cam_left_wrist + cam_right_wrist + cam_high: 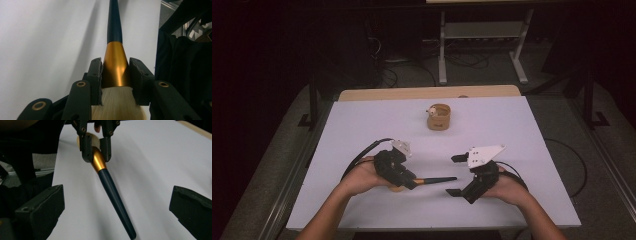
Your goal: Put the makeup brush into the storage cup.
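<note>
Left claw, near edge of white bench, left of centre: jaws narrow, clamped on gold ferrule of brush; pads pressed against both sides of ferrule, pale bristles bunched behind the jaws. Brush: dark blue tapered handle, lying roughly level just above bench, handle end aimed toward right claw; whether the tip touches the surface cannot be told. Right claw, near edge, right of centre: jaws wide apart, nothing between pads, one jaw each side of handle tip in right gripper view, clear of it. Grey three-cornered plate on top of right claw. Forearms entering from bottom of high view, a hand around each claw body. Farther back, mid-bench: small round wooden holder, upright, well apart from both claws, a small pale item at its left rim, too small to identify. Beyond bench: wooden edge strip, white frame legs and cables on dark floor.
</note>
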The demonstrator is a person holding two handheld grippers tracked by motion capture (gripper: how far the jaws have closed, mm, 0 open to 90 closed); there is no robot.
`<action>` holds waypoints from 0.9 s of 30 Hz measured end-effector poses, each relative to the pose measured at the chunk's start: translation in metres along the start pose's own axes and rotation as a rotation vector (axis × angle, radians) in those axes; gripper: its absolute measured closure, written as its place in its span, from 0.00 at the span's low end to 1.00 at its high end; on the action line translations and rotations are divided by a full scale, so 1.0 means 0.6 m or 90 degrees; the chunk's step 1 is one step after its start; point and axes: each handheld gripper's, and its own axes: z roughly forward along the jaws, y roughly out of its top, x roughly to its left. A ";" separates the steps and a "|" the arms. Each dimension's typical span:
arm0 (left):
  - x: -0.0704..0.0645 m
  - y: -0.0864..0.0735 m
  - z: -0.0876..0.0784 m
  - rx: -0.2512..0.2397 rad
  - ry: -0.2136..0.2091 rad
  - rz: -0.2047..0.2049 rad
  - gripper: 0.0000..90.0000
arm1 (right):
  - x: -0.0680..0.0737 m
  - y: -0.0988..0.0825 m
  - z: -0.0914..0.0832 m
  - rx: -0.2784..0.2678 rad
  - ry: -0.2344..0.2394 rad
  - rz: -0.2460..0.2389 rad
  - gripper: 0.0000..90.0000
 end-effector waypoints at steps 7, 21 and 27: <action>-0.005 0.002 0.001 0.002 -0.006 0.005 0.71 | 0.007 0.010 0.013 0.024 0.021 -0.018 0.07; -0.007 0.003 -0.002 0.005 -0.011 0.010 0.71 | 0.003 0.040 0.039 0.098 0.054 -0.071 0.31; -0.007 0.004 -0.002 0.005 -0.011 0.016 0.72 | 0.003 0.053 0.055 0.138 0.053 -0.115 0.43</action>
